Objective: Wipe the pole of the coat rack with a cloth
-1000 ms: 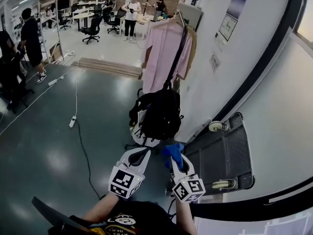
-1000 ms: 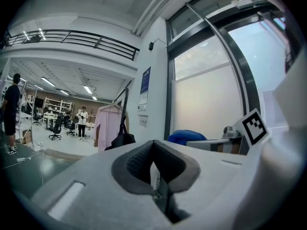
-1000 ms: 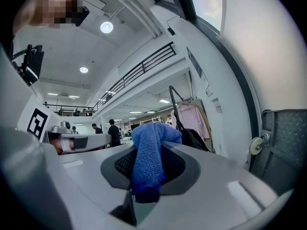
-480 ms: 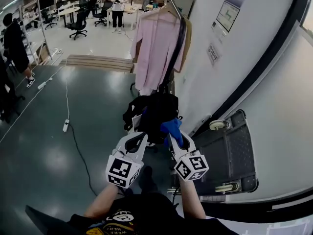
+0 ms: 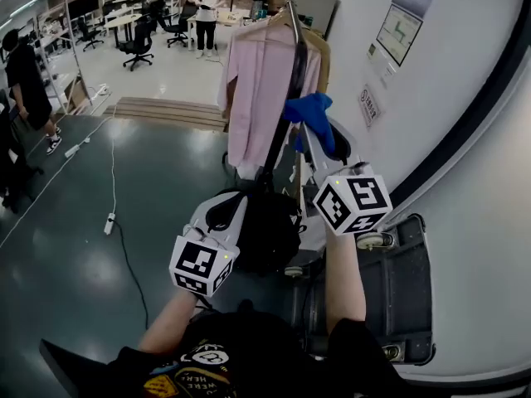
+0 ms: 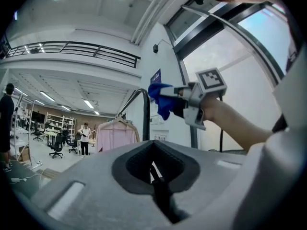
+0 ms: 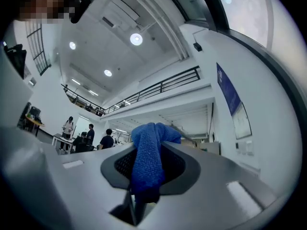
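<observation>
The coat rack's dark pole (image 5: 284, 106) stands by the white wall, with a pink shirt (image 5: 255, 89) on a hanger and a black backpack (image 5: 267, 222) low on it. My right gripper (image 5: 312, 133) is raised beside the pole's upper part, shut on a blue cloth (image 5: 308, 110) that sits right against the pole. That cloth (image 7: 147, 159) fills the right gripper view, bunched in the jaws. My left gripper (image 5: 227, 201) hangs lower, in front of the backpack, shut and empty. The left gripper view shows the pole (image 6: 146, 116) with the blue cloth (image 6: 160, 98) at its curved top.
A dark grey cart (image 5: 400, 293) with castors stands by the wall (image 5: 440, 106) at the right. A power strip and cable (image 5: 109, 220) lie on the grey floor to the left. A low wooden platform (image 5: 170, 111) and several people are farther back.
My right gripper has risen with the blue cloth from beside the backpack to the pole's upper part. The left gripper has stayed low in front of the backpack.
</observation>
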Available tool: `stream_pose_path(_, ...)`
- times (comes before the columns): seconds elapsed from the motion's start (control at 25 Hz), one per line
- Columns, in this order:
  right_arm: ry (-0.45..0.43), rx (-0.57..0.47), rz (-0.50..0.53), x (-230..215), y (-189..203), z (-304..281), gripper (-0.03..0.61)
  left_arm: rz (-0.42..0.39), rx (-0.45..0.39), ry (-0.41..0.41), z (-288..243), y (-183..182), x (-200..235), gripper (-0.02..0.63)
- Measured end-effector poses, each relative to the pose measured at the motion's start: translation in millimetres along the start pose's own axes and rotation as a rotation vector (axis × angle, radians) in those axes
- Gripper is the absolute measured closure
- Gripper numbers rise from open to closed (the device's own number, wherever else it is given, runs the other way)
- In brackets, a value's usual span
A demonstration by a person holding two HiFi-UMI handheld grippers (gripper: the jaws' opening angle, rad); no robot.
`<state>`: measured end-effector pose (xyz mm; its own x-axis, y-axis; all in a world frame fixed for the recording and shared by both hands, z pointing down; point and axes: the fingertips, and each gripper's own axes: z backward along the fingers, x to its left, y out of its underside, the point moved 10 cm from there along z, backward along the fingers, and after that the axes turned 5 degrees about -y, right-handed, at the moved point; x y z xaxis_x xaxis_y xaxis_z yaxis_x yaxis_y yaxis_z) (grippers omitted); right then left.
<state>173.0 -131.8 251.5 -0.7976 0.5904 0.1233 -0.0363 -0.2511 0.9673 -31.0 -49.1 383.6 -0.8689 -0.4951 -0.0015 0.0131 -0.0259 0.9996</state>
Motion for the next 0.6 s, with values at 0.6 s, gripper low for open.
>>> stream_pose_path(0.6, -0.021, 0.166, 0.101, 19.4, 78.7, -24.2, 0.494, 0.070, 0.061, 0.035, -67.5, 17.8, 57.8, 0.609)
